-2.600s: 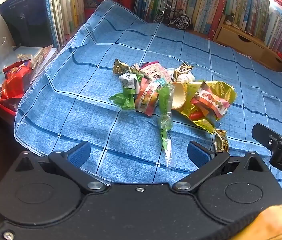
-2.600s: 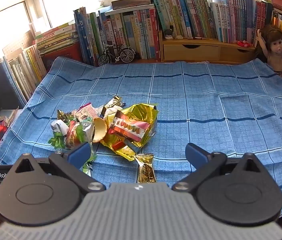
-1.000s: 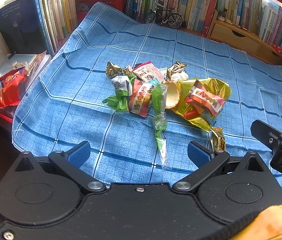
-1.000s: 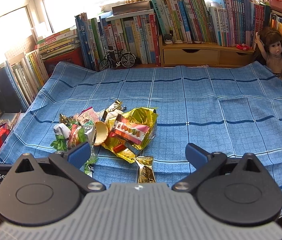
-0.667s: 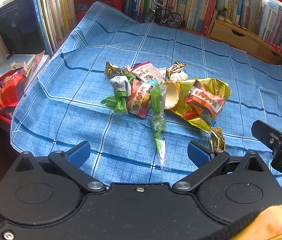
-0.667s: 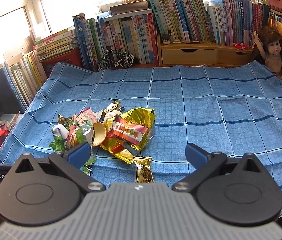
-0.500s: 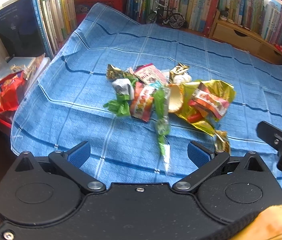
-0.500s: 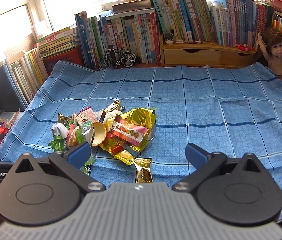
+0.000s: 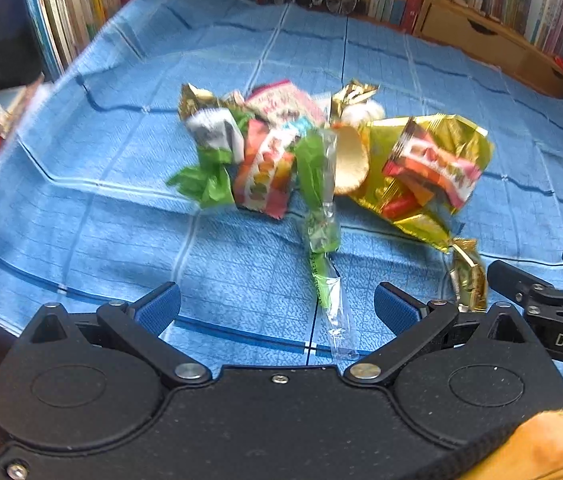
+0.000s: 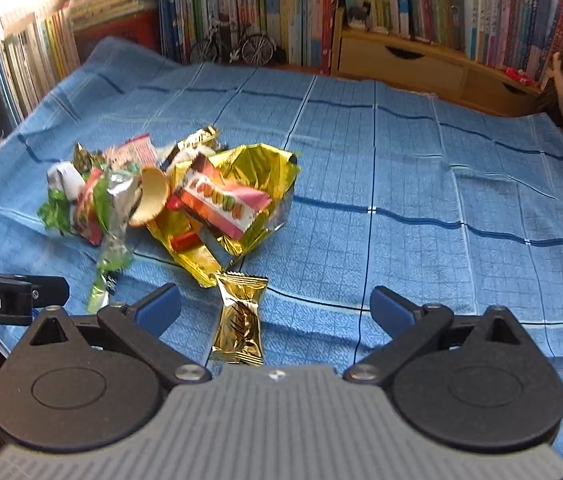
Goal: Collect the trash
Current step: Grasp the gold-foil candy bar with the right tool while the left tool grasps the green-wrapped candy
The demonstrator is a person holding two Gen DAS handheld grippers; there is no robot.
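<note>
Both units at the near edge of the blue checked cloth (image 10: 421, 184) covering the worktop; no trash picked up yet. Left hand-held gripper (image 9: 277, 306): jaws spread wide, empty, with the tail of the long clear-and-green wrapper (image 9: 323, 240) lying between the blue pads (image 9: 157, 307). Right hand-held gripper (image 10: 275, 306): also wide open and empty, with the small gold wrapper (image 10: 239, 318) lying between its fingers, nearer the left one, apart from the heap. The main trash pile (image 10: 173, 196) sits left of centre, a little farther in: big gold foil bag (image 10: 253, 176) with a pink-and-orange packet (image 10: 221, 200) on top, a chip (image 10: 151, 196), and green and red wrappers to the left. Judgement: the isolated pieces are the easy first picks. For the gold wrapper, shift right to centre it, lower until the pads nearly touch the cloth, then close across its narrow waist; foil is slippery and flat, so a shallow pinch may also catch the cloth. The clear tail is flimsy, so grip farther up at the green part. Pose: both held low and tilted down toward the pile, side by side, each one's tip showing at the edge of the other's view. Left view is motion-blurred. No bin is identifiable.
</note>
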